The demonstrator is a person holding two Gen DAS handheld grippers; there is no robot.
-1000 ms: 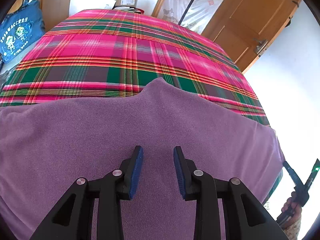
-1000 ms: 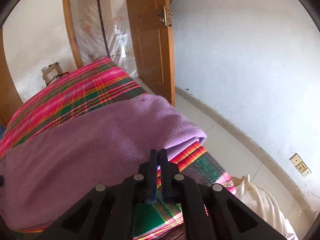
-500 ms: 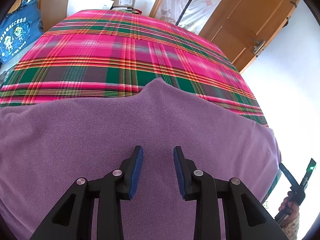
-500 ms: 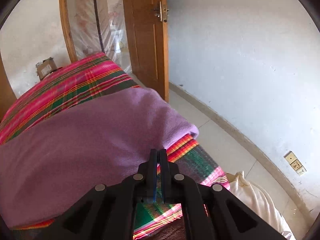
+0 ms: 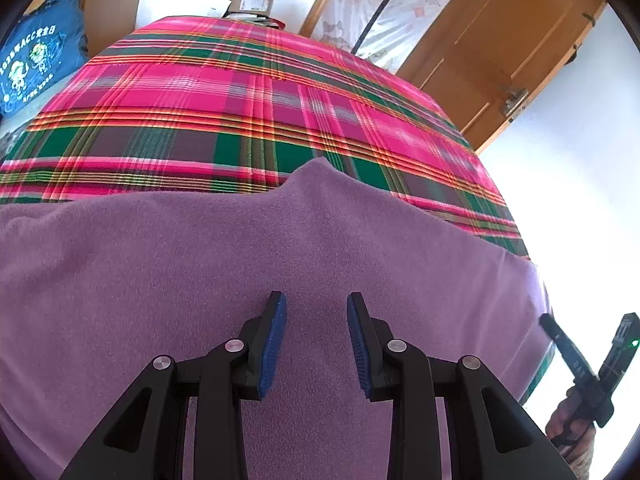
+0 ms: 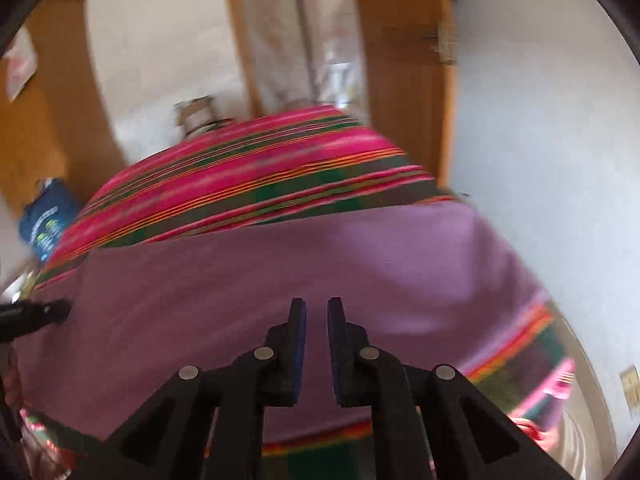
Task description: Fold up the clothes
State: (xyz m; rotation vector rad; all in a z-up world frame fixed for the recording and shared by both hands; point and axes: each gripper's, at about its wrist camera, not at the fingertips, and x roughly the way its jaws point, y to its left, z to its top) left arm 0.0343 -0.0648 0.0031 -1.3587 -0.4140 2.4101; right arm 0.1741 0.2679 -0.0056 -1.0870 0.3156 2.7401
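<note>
One purple fleece garment (image 5: 248, 280) lies spread across the near part of one bed covered by a pink-and-green plaid cloth (image 5: 224, 112), a peak of its far edge rising at the middle. Two grippers are in view. The left gripper (image 5: 316, 304) hovers over the fleece with its blue-padded fingers (image 5: 276, 328) set well apart and nothing between them. The right gripper (image 6: 316, 312) also sits above the fleece, near its front edge, a narrow gap showing between its fingers and no cloth in them — half a second ago they were pressed together. The right wrist view is now smeared by motion and has swung from the bed's corner and the floor to face across the fleece; the left wrist view is nearly unchanged. One blue printed shirt (image 5: 32, 60) lies beyond the bed's far left side, one cardboard box (image 5: 252, 0) sits past its far end, and one wooden door (image 5: 504, 40) stands at the right.
</note>
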